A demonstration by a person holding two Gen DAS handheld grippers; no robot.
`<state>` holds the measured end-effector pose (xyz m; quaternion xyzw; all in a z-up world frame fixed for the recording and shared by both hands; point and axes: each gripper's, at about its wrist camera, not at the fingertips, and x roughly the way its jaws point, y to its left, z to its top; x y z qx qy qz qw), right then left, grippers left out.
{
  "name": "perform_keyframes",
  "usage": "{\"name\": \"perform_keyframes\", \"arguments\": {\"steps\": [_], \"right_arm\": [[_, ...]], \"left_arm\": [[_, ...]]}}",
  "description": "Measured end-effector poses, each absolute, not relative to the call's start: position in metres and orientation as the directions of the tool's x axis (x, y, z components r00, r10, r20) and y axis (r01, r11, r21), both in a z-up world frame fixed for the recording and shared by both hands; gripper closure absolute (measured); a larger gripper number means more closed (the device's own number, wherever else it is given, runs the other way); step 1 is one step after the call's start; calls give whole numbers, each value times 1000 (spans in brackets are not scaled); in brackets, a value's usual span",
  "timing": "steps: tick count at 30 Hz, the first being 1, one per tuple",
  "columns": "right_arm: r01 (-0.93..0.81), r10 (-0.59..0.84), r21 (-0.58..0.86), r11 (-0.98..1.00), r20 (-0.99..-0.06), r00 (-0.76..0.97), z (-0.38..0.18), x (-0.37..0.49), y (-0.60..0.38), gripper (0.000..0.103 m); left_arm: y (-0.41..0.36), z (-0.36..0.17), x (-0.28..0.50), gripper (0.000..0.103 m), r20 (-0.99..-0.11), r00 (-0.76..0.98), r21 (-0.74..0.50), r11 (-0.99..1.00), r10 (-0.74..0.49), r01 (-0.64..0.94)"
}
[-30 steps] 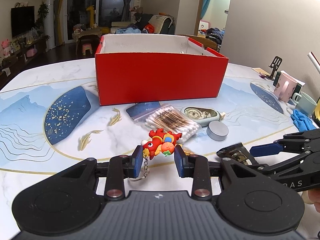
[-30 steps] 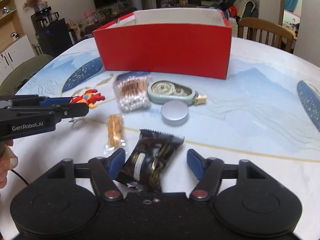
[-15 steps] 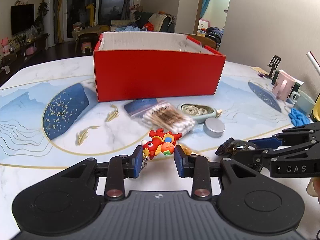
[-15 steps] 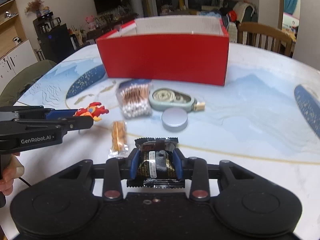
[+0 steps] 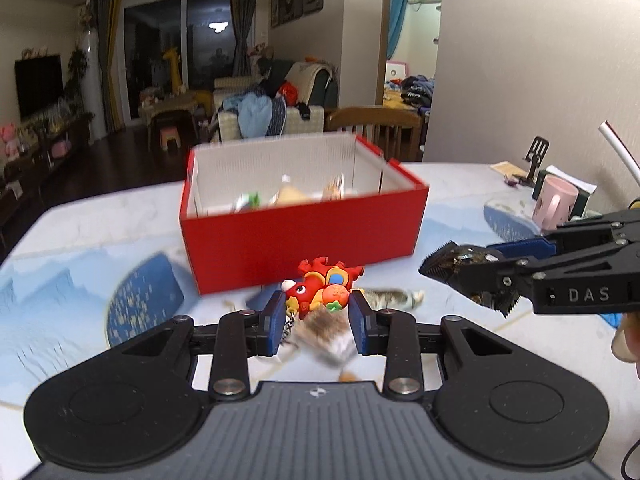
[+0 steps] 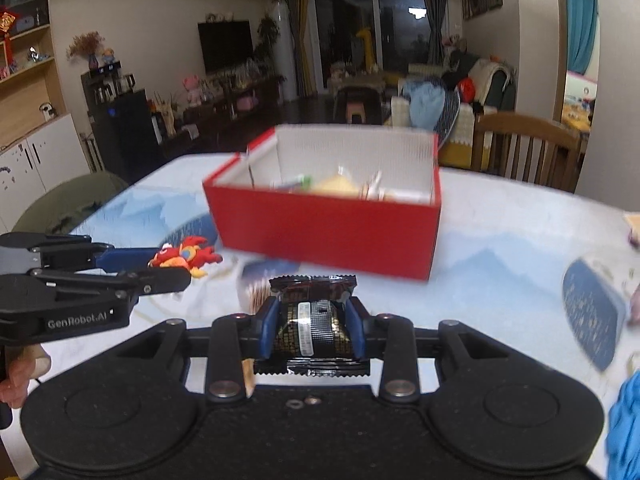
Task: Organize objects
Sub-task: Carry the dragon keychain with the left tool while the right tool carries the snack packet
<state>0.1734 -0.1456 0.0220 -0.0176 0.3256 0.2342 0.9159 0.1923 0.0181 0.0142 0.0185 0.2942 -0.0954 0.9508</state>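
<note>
My left gripper is shut on a red dragon keychain, lifted off the table in front of the red box. In the right wrist view the same keychain sticks out of the left gripper at the left. My right gripper is shut on a black snack packet, also held above the table; the left wrist view shows that packet at the right. The open red box stands just beyond both and holds several items.
Under the grippers lies a blurred bag of cotton swabs on the patterned table. A pink mug stands at the right edge, with a blue cloth near it. A wooden chair stands behind the table.
The right gripper closed on the black packet. Both grippers then rose off the table with their objects, so the inside of the red box now shows.
</note>
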Motion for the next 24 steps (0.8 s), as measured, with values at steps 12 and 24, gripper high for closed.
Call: {"name": "perform_keyframes", "arguments": {"steps": [12, 24], "right_arm": [[-430, 402, 77, 899, -534, 744, 71, 223, -130, 67], [-383, 341, 27, 923, -515, 786, 78, 293, -110, 67]], "left_arm": [[6, 67, 240, 71, -523, 840, 61, 977, -144, 205], [-1, 78, 327, 71, -491, 870, 169, 976, -40, 140]]}}
